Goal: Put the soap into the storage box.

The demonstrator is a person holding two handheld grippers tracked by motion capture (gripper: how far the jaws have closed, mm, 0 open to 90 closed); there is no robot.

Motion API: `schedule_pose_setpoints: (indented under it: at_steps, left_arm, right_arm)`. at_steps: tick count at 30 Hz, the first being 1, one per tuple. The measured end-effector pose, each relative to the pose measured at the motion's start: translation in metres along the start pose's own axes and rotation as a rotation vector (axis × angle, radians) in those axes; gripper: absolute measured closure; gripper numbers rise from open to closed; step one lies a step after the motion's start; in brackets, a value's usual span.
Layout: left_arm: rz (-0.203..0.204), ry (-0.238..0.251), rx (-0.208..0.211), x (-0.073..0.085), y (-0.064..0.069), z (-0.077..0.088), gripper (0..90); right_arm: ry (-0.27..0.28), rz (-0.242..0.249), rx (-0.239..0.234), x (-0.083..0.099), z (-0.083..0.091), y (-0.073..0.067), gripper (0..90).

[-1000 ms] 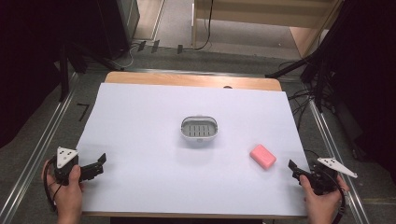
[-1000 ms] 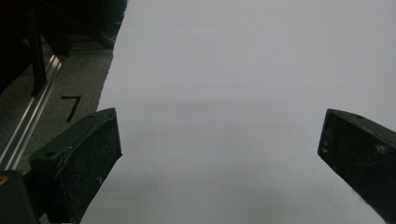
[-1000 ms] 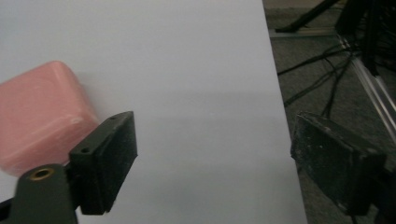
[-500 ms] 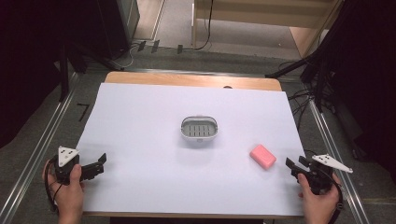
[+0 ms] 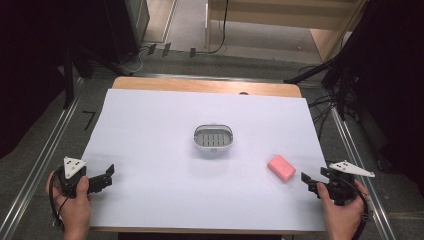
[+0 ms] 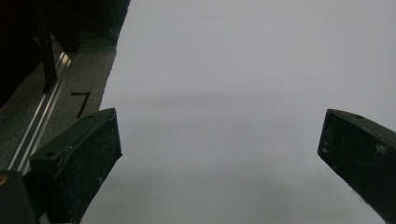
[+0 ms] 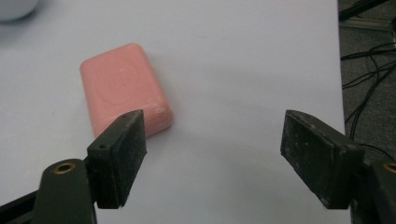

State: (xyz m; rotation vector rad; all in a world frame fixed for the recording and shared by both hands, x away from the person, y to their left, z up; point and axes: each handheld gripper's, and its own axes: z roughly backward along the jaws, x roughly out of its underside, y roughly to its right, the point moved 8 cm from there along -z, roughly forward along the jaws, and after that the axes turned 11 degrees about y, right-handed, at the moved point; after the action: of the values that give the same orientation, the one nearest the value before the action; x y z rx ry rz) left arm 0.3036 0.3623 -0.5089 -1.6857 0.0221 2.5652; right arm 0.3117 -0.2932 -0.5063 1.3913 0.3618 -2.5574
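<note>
At the near edge of the worktop (image 5: 150,120), two hands each hold one gripper. The left hand (image 5: 75,207) holds the left gripper (image 5: 107,177) near the front left corner, its jaws spread wide with nothing but white sheet between them, as the left gripper view (image 6: 219,154) confirms. The right hand (image 5: 345,212) holds the right gripper (image 5: 306,184) near the front right corner; its jaws are also spread and empty, seen in the right gripper view (image 7: 212,149) over bare sheet. Each gripper carries one grey three-cornered plate on top.

Just beyond the right gripper lies one pink bar of soap (image 5: 281,167), flat on the sheet and turned at an angle; in the right gripper view the soap (image 7: 123,86) sits ahead of the left-hand jaw, not between the two.

Farther in, near the middle of the worktop, stands one white oval soap dish (image 5: 213,138) with a slotted grey floor, well apart from the soap and empty.

At the far edge a strip of bare wood (image 5: 205,86) shows beyond the white sheet.
</note>
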Motion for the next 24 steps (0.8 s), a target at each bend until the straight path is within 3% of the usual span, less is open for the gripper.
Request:
schedule_pose_setpoints:
  at_steps: [2,4,5,7,11,24]
  left_arm:
    - [0.002,-0.008,-0.005,0.000,-0.001,-0.001,0.0]
    - [0.002,-0.008,-0.004,0.000,-0.001,-0.001,0.0]
    - [0.003,-0.007,-0.003,0.000,-0.001,-0.001,0.0]
    - [0.004,-0.007,-0.003,0.000,-0.001,0.000,0.0]
    - [0.010,-0.001,-0.006,0.000,-0.002,0.000,0.0]
    - [0.007,-0.009,-0.004,0.000,-0.001,-0.001,0.0]
  right_arm:
    - [-0.052,0.055,-0.013,-0.003,-0.001,-0.005,17.0]
    - [-0.058,0.065,-0.020,-0.005,-0.001,-0.006,15.9]
    - [-0.080,0.070,-0.064,-0.007,-0.002,-0.010,15.8]
    - [-0.089,0.079,-0.073,-0.008,-0.003,-0.011,15.8]
    - [-0.157,0.136,-0.113,-0.009,-0.012,-0.022,20.7]
    - [-0.238,0.190,-0.166,-0.013,-0.029,-0.042,23.3]
